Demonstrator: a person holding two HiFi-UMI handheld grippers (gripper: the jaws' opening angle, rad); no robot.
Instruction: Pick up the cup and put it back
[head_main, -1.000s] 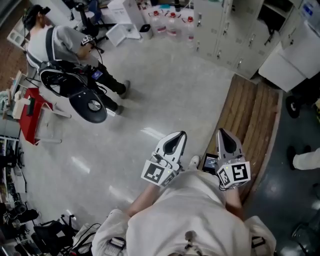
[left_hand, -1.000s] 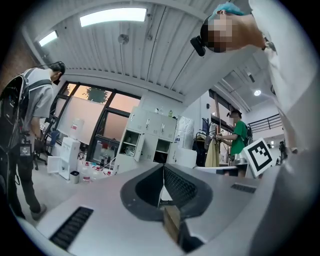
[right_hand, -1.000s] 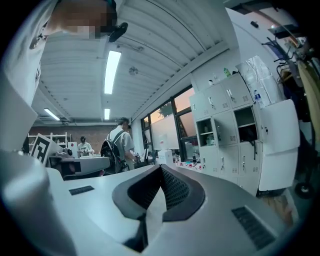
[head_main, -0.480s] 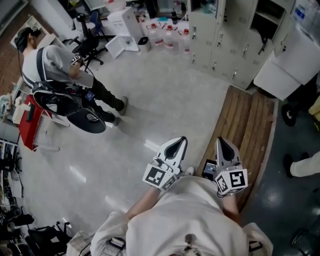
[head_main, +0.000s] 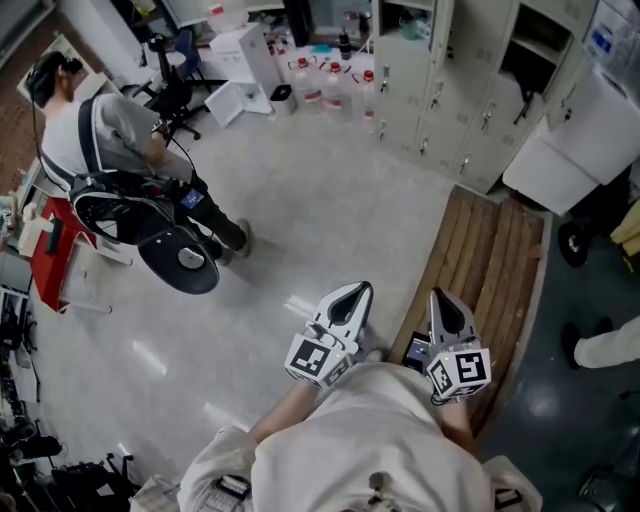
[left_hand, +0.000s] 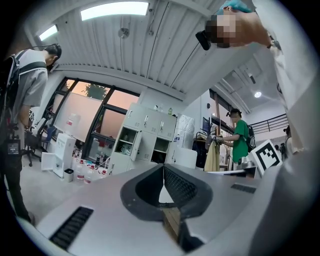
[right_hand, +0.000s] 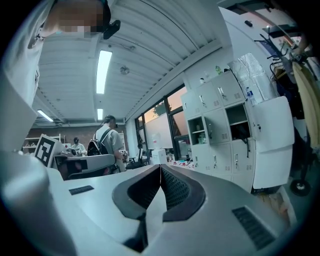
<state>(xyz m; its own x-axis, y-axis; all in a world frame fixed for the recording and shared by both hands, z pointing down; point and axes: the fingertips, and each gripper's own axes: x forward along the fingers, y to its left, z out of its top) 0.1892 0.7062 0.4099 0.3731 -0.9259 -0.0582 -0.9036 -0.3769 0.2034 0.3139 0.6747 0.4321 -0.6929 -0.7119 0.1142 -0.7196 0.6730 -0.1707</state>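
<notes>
No cup shows in any view. In the head view my left gripper (head_main: 355, 289) and my right gripper (head_main: 440, 296) are held close to my chest, side by side, tips pointing forward over the floor. Both are shut with nothing between the jaws. The left gripper view shows its jaws (left_hand: 162, 167) closed tip to tip against a background of lockers. In the right gripper view the tips (right_hand: 160, 167) also meet, empty.
A wooden platform (head_main: 495, 260) lies ahead on the right, beside grey lockers (head_main: 455, 80) and a white fridge (head_main: 565, 135). A person with a backpack (head_main: 95, 135) stands at the far left near a black chair (head_main: 178, 258). Bottles (head_main: 330, 85) stand on the floor at the back.
The view has shifted slightly, bringing more of the lockers in at the top. Both grippers stay shut and in the same place by my chest.
</notes>
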